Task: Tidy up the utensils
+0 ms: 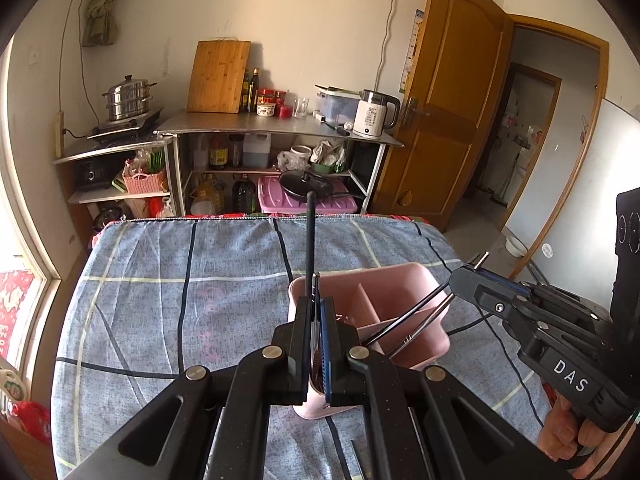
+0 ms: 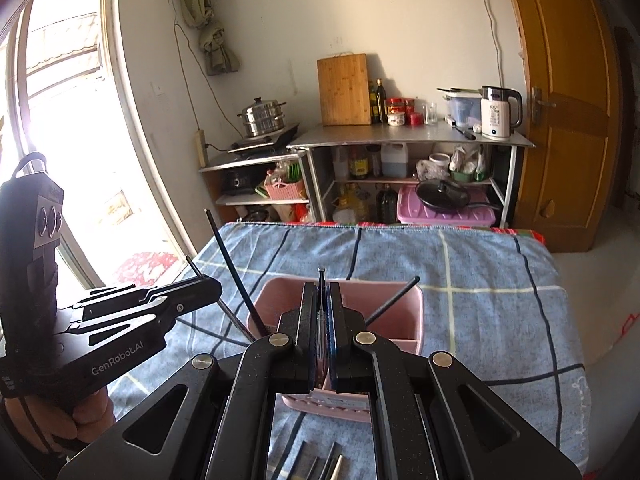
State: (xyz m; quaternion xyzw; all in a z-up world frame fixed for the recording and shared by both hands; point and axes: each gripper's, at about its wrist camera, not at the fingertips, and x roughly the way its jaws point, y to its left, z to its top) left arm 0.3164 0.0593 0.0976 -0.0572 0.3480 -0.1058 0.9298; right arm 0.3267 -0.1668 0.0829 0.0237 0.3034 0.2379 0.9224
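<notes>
**Both grippers clamping chopsticks over the pink holder**

The left gripper (image 1: 316,312) is pinching a black chopstick (image 1: 310,240) that is sticking up past its fingers, just above the pink utensil holder (image 1: 400,280) standing on the blue checked tablecloth (image 1: 180,280). The right gripper (image 2: 323,296) is clenching a slim metal-tipped chopstick (image 2: 321,276) over the same divided holder. More utensils (image 2: 320,464) are lying on the cloth near its front.

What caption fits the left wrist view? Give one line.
Both grippers, left and right, carry chopsticks to the pink holder.
</notes>
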